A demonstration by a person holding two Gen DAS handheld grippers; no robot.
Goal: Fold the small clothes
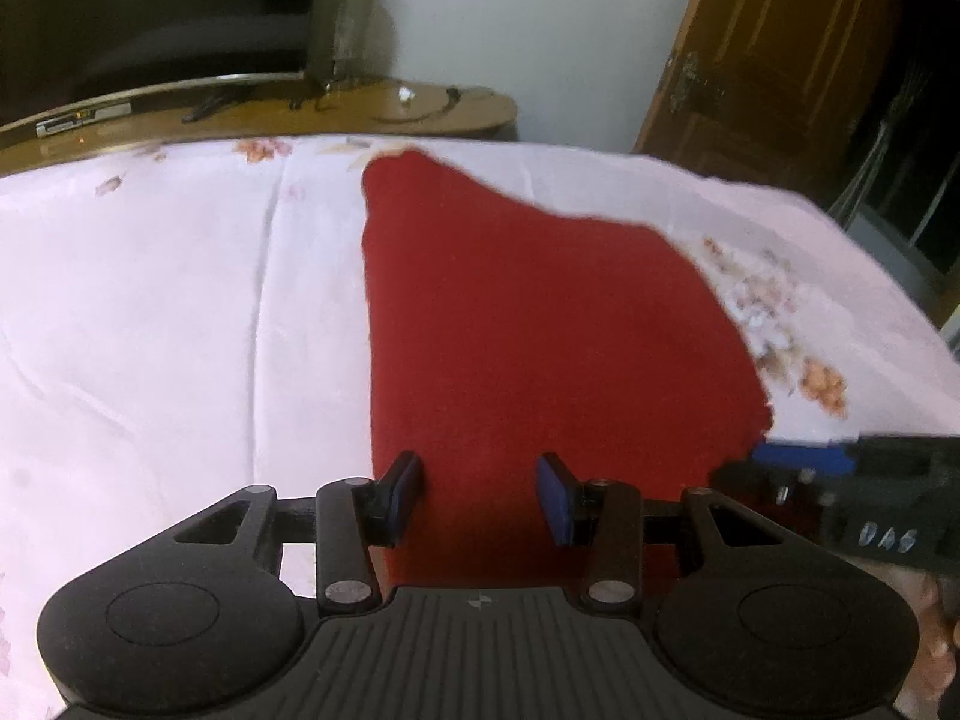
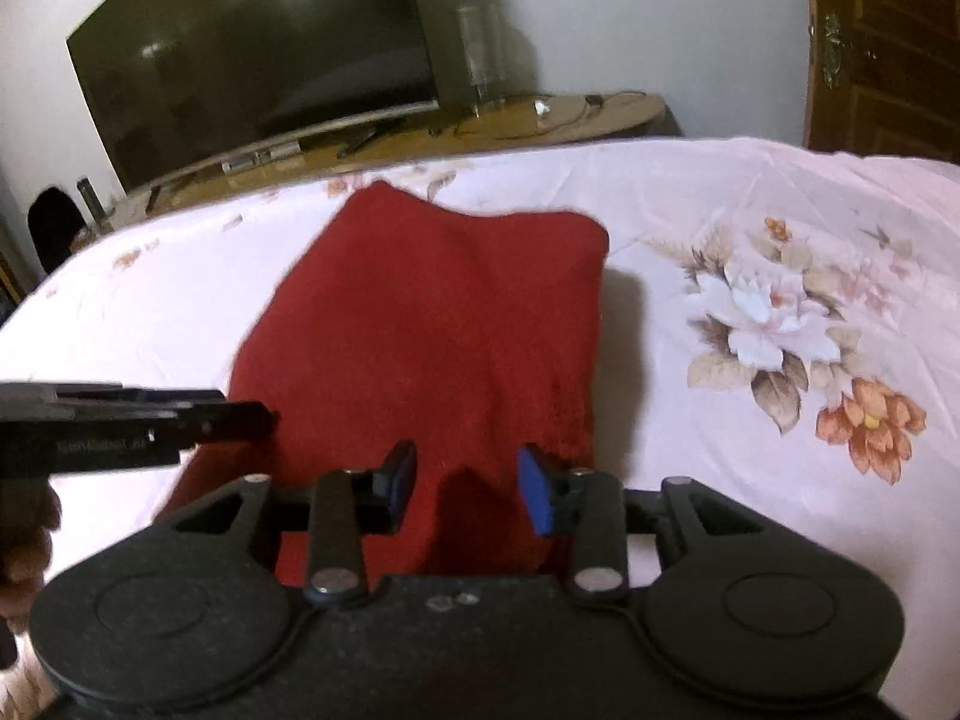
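A red cloth (image 1: 528, 312) lies flat on the pale floral bedsheet (image 1: 150, 300), with a folded look and a narrow far end. My left gripper (image 1: 480, 474) hovers over its near edge, jaws apart, no fabric between the blue pads. My right gripper (image 1: 798, 462) comes in from the right at the cloth's near right corner. In the right wrist view the red cloth (image 2: 432, 312) spreads ahead, and my right gripper (image 2: 465, 462) stands open above its near end, holding nothing. My left gripper (image 2: 240, 414) reaches in from the left at the cloth's left edge.
Past the bed's far edge, a wooden stand (image 2: 540, 120) carries a dark television (image 2: 252, 54) and small items. A brown wooden door (image 1: 774, 54) stands at the right. The bedsheet (image 2: 720, 210) extends wide on both sides of the cloth. A hand (image 2: 24, 546) grips the left tool.
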